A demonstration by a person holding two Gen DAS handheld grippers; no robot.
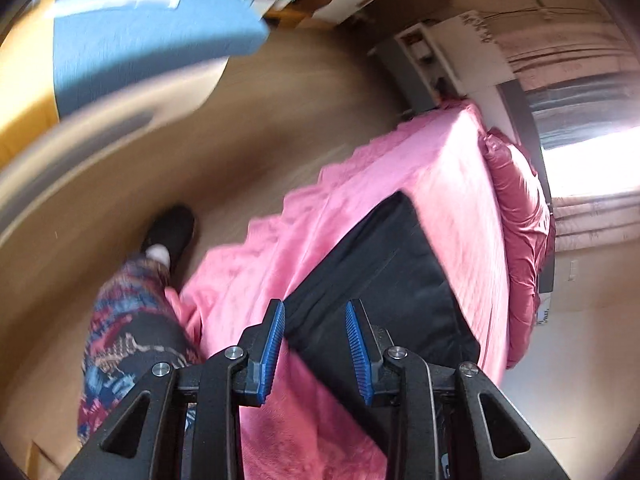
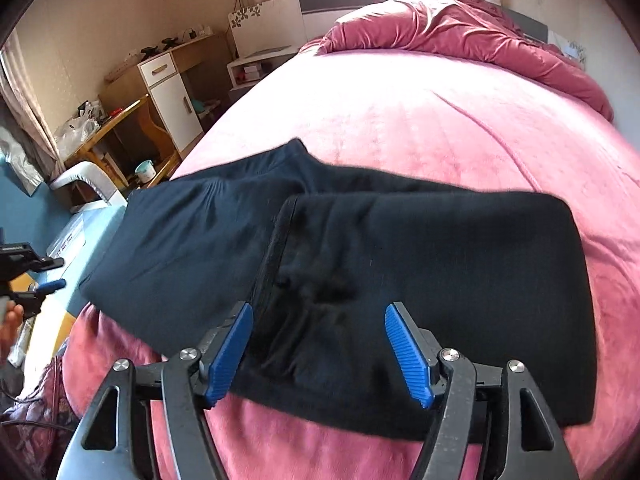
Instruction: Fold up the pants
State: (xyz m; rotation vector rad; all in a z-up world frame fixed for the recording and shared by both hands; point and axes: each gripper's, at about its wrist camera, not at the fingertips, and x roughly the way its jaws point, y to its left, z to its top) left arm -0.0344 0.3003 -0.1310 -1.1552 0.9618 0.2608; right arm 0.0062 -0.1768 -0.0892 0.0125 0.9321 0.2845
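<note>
Dark navy pants [image 2: 420,248] lie folded on the pink bed sheet [image 2: 400,120], the upper layer doubled over a lower layer that sticks out to the left [image 2: 180,232]. My right gripper [image 2: 320,307] hovers over the near edge of the top layer. It is open and its blue pads touch nothing. In the left wrist view the pants [image 1: 384,264] lie beyond my left gripper [image 1: 315,306], which is open with nothing between its fingers, over the bed's edge. The right wrist view shows that left gripper [image 2: 61,272] off the bed's left side, apart from the pants.
A crumpled dark pink duvet [image 2: 460,36] is heaped at the head of the bed. A wooden desk and white cabinet [image 2: 172,88] stand at the left wall. A person's leg in patterned trousers [image 1: 128,320] and dark shoe [image 1: 172,232] stand on the floor by the bed.
</note>
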